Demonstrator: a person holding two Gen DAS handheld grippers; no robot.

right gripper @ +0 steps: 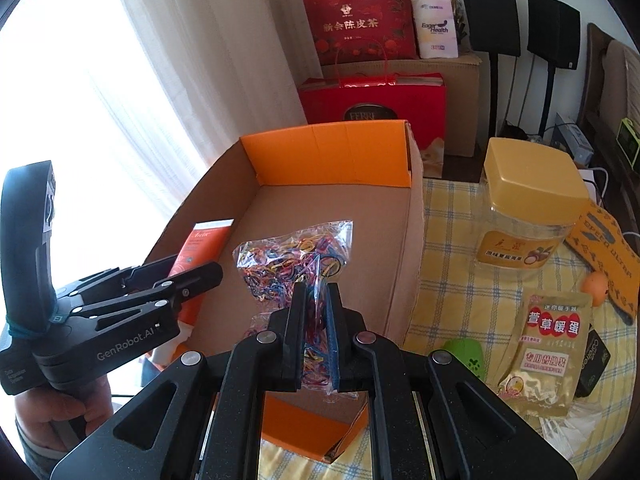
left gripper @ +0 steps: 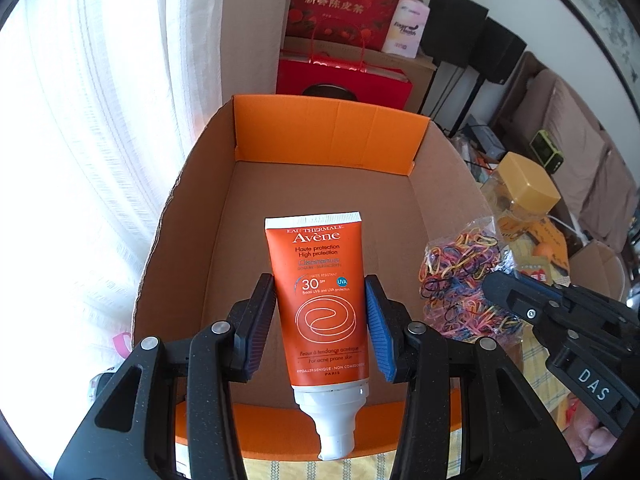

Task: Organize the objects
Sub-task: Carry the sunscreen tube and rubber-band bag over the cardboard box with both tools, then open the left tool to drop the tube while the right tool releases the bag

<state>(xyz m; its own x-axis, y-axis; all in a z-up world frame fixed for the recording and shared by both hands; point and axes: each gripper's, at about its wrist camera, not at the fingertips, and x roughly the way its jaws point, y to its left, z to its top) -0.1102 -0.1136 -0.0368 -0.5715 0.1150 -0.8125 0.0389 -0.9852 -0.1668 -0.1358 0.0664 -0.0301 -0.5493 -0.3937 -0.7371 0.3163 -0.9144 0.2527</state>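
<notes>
Left wrist view, nearest first. My left gripper [left gripper: 320,320]: pads clamped on the flanks of the orange sunscreen tube [left gripper: 316,300], white cap toward me, crimped end pointing into the box. I hold it over the near-left part of the cardboard box [left gripper: 332,136], presumably to lay it flat along the left wall.

Right wrist view. My right gripper [right gripper: 316,320]: fingers pinched nearly together on the lower edge of the clear bag of rubber bands [right gripper: 296,260], which hangs forward over the box floor, near its middle. Gripping the thin plastic edge, I judge, keeps the loose bands bunched inside.

Cardboard box, orange-lined end flaps: floor appears bare; both items are held above it, so nothing is deposited yet.

Table with checked yellow cloth [right gripper: 448,216], right of the box, unsorted: foil sachet [right gripper: 548,352], green item [right gripper: 464,354] partly hidden, clear jar with gold lid [right gripper: 524,208] holding contents I cannot identify.

Beyond the far edge: red gift bags [right gripper: 360,20].
</notes>
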